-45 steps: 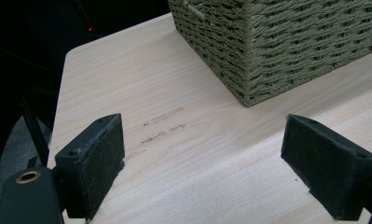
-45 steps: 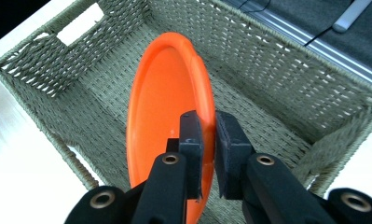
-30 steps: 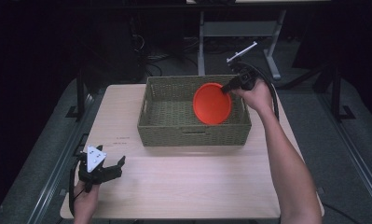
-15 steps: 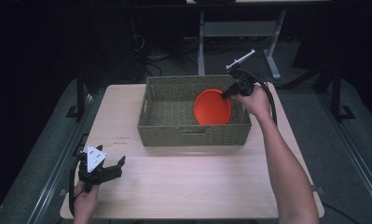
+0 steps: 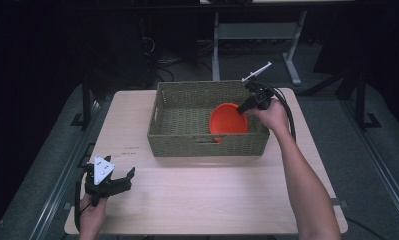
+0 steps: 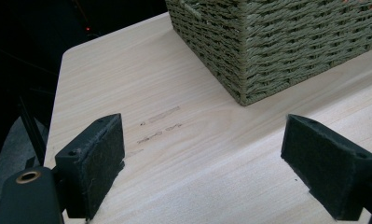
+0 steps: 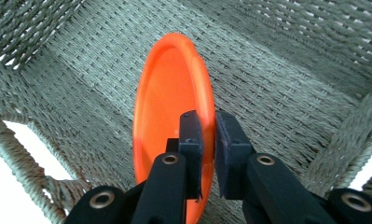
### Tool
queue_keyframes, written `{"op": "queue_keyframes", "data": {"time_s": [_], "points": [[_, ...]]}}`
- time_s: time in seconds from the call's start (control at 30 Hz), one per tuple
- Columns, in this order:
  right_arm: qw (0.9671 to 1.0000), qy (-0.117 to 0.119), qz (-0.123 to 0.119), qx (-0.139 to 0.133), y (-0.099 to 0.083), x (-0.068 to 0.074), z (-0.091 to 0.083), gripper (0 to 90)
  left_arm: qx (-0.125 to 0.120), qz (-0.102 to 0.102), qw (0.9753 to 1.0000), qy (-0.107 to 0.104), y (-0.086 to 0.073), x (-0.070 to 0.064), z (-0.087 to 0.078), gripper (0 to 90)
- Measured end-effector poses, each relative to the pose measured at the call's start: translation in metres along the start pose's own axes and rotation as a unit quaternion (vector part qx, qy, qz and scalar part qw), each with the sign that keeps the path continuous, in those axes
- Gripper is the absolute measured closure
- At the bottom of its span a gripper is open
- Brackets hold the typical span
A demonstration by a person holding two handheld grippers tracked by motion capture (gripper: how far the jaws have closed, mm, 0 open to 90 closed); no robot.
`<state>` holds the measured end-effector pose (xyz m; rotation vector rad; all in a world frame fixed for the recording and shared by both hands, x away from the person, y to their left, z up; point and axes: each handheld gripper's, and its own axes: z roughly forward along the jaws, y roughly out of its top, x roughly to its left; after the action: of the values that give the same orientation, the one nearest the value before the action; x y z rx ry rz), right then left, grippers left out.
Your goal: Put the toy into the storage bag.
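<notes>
Right gripper view: the round orange plastic plate is pinched by its rim in the closed right tool, held on edge inside the woven green basket, presumably for lowering onto the basket floor. Well apart, the left tool is rested wide open and empty on the pale wooden counter.

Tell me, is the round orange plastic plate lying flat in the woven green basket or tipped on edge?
Tipped on edge: the orange plate stands inside the woven basket, its rim clamped by the right gripper.
</notes>
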<state>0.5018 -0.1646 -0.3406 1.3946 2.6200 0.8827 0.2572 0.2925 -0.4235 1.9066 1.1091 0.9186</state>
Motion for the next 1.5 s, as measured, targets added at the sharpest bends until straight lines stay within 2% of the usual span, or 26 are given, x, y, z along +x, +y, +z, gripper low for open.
{"op": "queue_keyframes", "data": {"time_s": [0.1,0.17,0.4,0.47,0.63,0.73,0.9,1.17,1.3,1.4,1.5], "points": [[1.0000,0.002,0.000,0.005,-0.001,-0.001,0.005,81.8,-0.001,0.000,1.0000,0.000,0.000,0.000,0.000,12.8],[0.9998,-0.001,-0.010,0.014,-0.001,0.002,0.010,81.8,0.001,0.000,1.0000,-0.001,0.000,0.000,0.000,12.8],[0.9999,0.000,-0.008,0.015,0.000,0.001,0.010,80.3,-0.001,0.000,1.0000,0.000,0.000,0.000,0.000,12.8],[0.9999,0.003,-0.003,0.012,-0.001,0.000,0.010,75.0,0.000,0.001,1.0000,0.000,0.000,0.000,0.001,12.8],[0.9996,-0.023,-0.004,0.014,-0.001,0.001,0.007,67.8,0.001,0.003,1.0000,0.000,0.000,0.000,0.000,12.8],[0.9998,-0.013,-0.002,0.014,-0.002,0.000,0.006,67.6,0.004,0.004,1.0000,-0.001,0.000,0.000,0.000,12.8],[0.9998,-0.013,-0.006,0.012,-0.001,0.002,0.005,65.8,0.003,0.003,1.0000,-0.001,0.000,-0.001,0.000,12.8],[1.0000,-0.001,-0.007,0.003,-0.002,0.005,0.001,58.9,0.001,0.003,1.0000,0.000,0.000,0.000,0.000,12.9],[0.9999,0.013,-0.002,-0.001,-0.003,0.005,-0.002,53.2,0.001,0.002,1.0000,0.000,0.000,0.000,0.000,12.9],[0.9995,0.026,0.001,-0.016,-0.006,0.005,-0.005,47.3,0.003,0.001,1.0000,-0.001,0.000,-0.001,0.000,12.8],[0.9994,0.029,0.002,-0.019,-0.008,0.004,-0.006,44.1,0.005,0.003,1.0000,-0.001,-0.001,0.000,0.001,12.8]]}}
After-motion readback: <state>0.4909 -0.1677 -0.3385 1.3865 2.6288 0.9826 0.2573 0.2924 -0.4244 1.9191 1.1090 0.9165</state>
